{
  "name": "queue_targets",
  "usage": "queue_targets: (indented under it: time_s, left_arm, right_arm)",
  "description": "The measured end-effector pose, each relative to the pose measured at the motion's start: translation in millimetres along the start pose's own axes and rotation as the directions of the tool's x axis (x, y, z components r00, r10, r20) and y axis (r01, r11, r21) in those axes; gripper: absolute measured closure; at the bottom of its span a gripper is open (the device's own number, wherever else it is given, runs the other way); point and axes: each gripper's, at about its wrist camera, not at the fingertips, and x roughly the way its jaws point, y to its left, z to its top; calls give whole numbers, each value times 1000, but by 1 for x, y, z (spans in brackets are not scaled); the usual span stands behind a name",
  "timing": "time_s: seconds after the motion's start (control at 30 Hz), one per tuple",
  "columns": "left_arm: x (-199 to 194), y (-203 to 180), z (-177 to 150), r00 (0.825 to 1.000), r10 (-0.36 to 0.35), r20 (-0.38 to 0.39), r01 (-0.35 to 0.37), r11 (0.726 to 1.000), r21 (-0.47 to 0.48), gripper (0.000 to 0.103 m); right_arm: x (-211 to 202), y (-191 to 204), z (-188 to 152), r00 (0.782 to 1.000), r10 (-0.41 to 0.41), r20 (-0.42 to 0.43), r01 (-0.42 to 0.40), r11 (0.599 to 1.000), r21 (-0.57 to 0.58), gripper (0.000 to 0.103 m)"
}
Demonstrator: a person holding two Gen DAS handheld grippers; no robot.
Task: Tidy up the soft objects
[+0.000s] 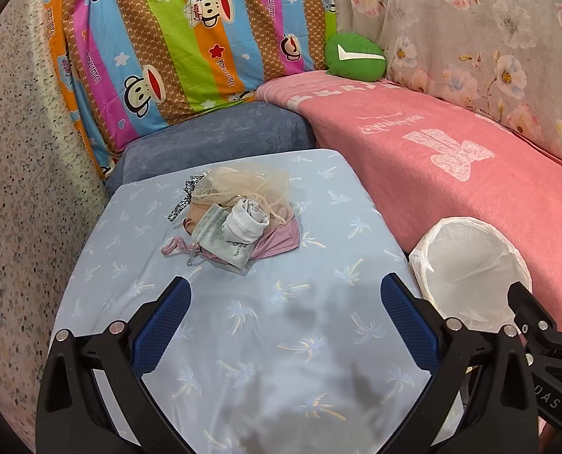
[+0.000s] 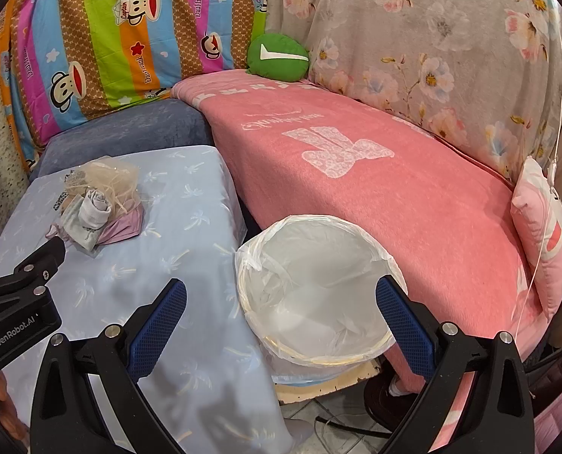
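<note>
A small heap of soft items (image 1: 239,215) lies on the light blue palm-print cloth (image 1: 243,340): beige netting, a rolled white sock (image 1: 245,223), a grey pouch, a pink-purple cloth and a leopard ribbon. The same heap (image 2: 99,204) shows at the left of the right wrist view. A round bin with a white liner (image 2: 315,295) stands between the cloth-covered surface and the pink blanket. My left gripper (image 1: 284,317) is open, short of the heap, holding nothing. My right gripper (image 2: 281,314) is open over the bin's near rim, holding nothing.
A pink blanket (image 2: 375,196) covers the seat at the right, with a pink pillow (image 2: 545,234) at its end. A green cushion (image 2: 277,56) rests at the back. Striped cartoon fabric (image 1: 190,45) and floral fabric (image 2: 432,49) hang behind. A blue-grey cushion (image 1: 220,136) lies beyond the cloth.
</note>
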Motion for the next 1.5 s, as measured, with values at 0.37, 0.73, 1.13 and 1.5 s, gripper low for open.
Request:
queue_targets:
  time_s: [0.37,0.73,1.13,1.5]
  left_arm:
    - [0,-1,1,1000,-1,2,1,1000,0,7]
    - [1,-2,3,1000,-3,2,3,1000,0,7]
    - [11,4,6,1000,-15,-2,15,1000,-13,7]
    - [29,27,1,1000,-6,-8,5,999,-46,7]
  right_arm:
    - [0,-1,2,1000,0,1,0,1000,1,6]
    - [0,-1,3,1000,-1,1,1,1000,0,6]
    - [3,4,12,1000,0,-1,0,1000,-5,6]
    - [14,23,20,1000,11,8,-12,1000,3,6]
